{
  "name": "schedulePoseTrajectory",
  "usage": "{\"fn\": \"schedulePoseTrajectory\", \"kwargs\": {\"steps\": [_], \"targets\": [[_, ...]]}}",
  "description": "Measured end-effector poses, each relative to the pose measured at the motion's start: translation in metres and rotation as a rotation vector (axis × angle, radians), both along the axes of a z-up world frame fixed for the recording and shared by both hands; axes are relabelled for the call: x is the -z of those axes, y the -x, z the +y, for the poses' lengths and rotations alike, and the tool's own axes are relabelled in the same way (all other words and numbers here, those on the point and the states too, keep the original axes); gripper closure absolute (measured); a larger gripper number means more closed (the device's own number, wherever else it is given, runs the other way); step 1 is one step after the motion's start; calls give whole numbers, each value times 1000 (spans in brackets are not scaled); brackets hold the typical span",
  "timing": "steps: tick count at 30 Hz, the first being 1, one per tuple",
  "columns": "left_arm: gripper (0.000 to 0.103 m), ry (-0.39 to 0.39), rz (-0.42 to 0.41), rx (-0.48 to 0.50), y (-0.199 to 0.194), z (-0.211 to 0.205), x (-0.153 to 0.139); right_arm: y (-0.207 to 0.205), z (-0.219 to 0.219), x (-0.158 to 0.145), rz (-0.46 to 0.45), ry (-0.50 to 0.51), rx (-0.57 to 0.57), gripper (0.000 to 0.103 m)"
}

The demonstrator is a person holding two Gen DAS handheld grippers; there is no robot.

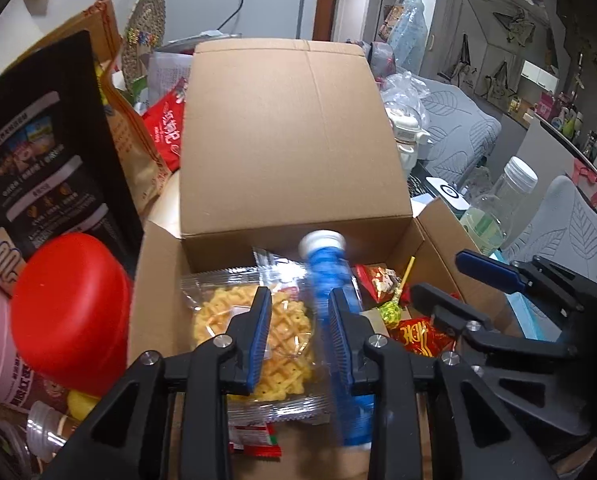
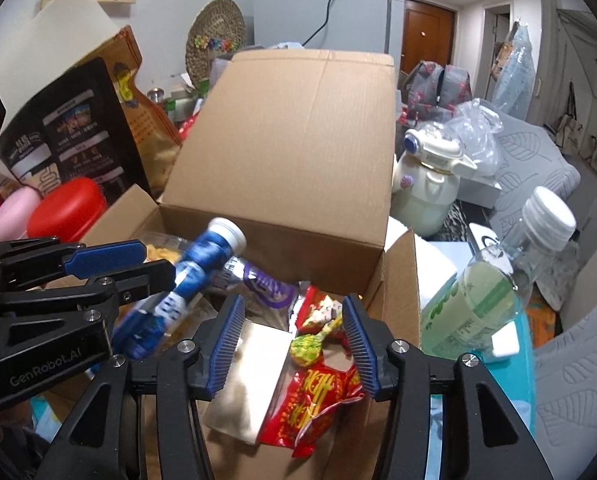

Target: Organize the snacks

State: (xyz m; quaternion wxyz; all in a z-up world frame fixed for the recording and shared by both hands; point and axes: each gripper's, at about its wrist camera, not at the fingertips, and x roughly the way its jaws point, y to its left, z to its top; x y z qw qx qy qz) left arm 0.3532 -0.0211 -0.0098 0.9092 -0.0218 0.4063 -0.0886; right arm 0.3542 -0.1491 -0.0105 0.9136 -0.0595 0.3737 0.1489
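Observation:
An open cardboard box (image 1: 294, 136) holds snacks: a clear packet of yellow waffle crisps (image 1: 286, 320), a green lollipop (image 1: 392, 312), red packets (image 1: 416, 336) and a silver packet (image 2: 250, 376). A blue tube with a white cap (image 1: 330, 280) is motion-blurred and tilted beside my left gripper's right finger; the pads do not press it. My left gripper (image 1: 298, 320) is open over the box. My right gripper (image 2: 290, 344) is open and empty above the lollipop (image 2: 306, 350) and red packet (image 2: 318, 396). The tube (image 2: 194, 276) shows by the left gripper (image 2: 110, 264).
A red lid (image 1: 68, 312) on a pink-wrapped container and black and brown bags (image 1: 46, 152) stand left of the box. A clear bottle with green label (image 2: 494, 284), a cream pot (image 2: 426, 184) and plastic bags stand right of it.

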Motion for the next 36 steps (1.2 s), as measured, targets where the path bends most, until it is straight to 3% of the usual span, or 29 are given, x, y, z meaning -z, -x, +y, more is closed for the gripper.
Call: {"fn": "schedulePoseTrajectory", "kwargs": {"steps": [8, 11, 17, 23, 36], "targets": [[73, -6, -30, -16, 8, 4, -12, 9, -7, -15, -47, -1, 33, 52], [73, -16, -46, -33, 13, 8, -18, 14, -10, -23, -70, -18, 44, 47], [73, -6, -109, -50, 28, 17, -42, 28, -14, -41, -116, -42, 51, 46], [73, 22, -169, -60, 54, 23, -68, 46, -12, -53, -135, -61, 29, 45], [73, -20, -265, -65, 130, 13, -118, 115, -17, -100, -236, -61, 34, 42]]}}
